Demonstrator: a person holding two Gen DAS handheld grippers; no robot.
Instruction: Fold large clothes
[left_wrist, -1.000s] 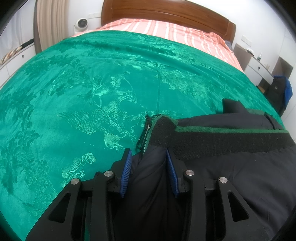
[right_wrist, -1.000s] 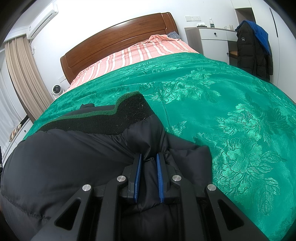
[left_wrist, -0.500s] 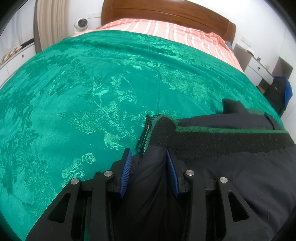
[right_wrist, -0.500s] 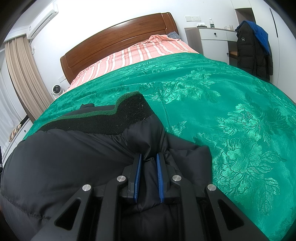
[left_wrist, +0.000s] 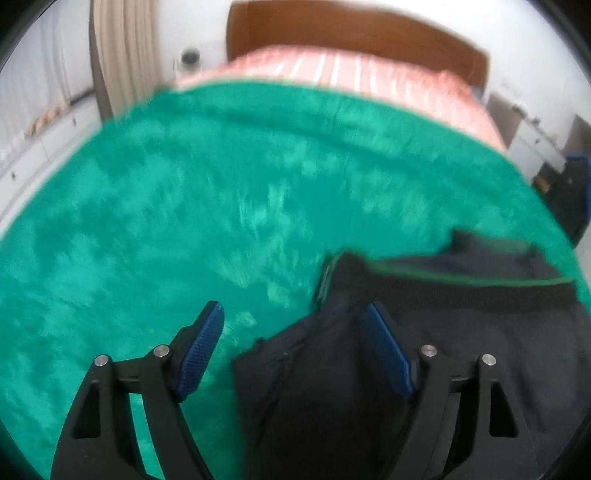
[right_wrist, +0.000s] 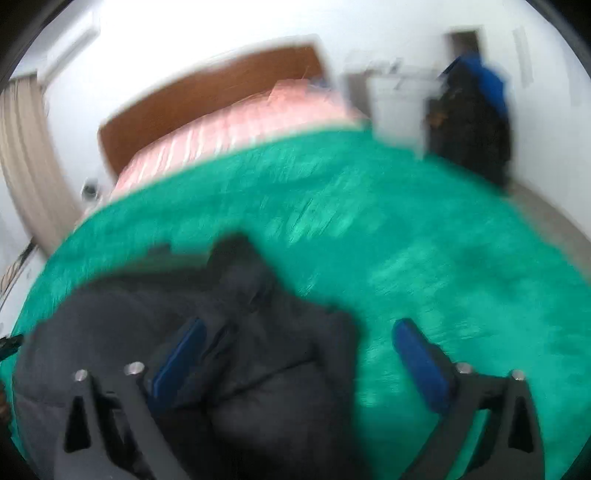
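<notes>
A dark padded jacket (left_wrist: 461, 332) with a black knit band edged in green lies on the green bedspread (left_wrist: 184, 221). My left gripper (left_wrist: 295, 321) hangs above the jacket's left corner, its jaws opening, blue pads apart. A bunched fold of jacket sits loose between them, nearer the right pad. In the right wrist view the jacket (right_wrist: 240, 350) fills the lower left. My right gripper (right_wrist: 295, 332) is above its right corner, jaws opening wide; the fabric lies between the pads untouched by the right one. Both views are blurred by motion.
The wooden headboard (left_wrist: 351, 33) and striped pink sheet (left_wrist: 351, 77) are at the far end of the bed. A white dresser (right_wrist: 395, 99) and a hanging dark coat with blue lining (right_wrist: 472, 110) stand to the right. Curtains (left_wrist: 125, 48) hang at left.
Both grippers have let go of the jacket and opened wide. Both have lifted and drawn back from the bed, so the jacket and bedspread sit lower and smaller in view.
</notes>
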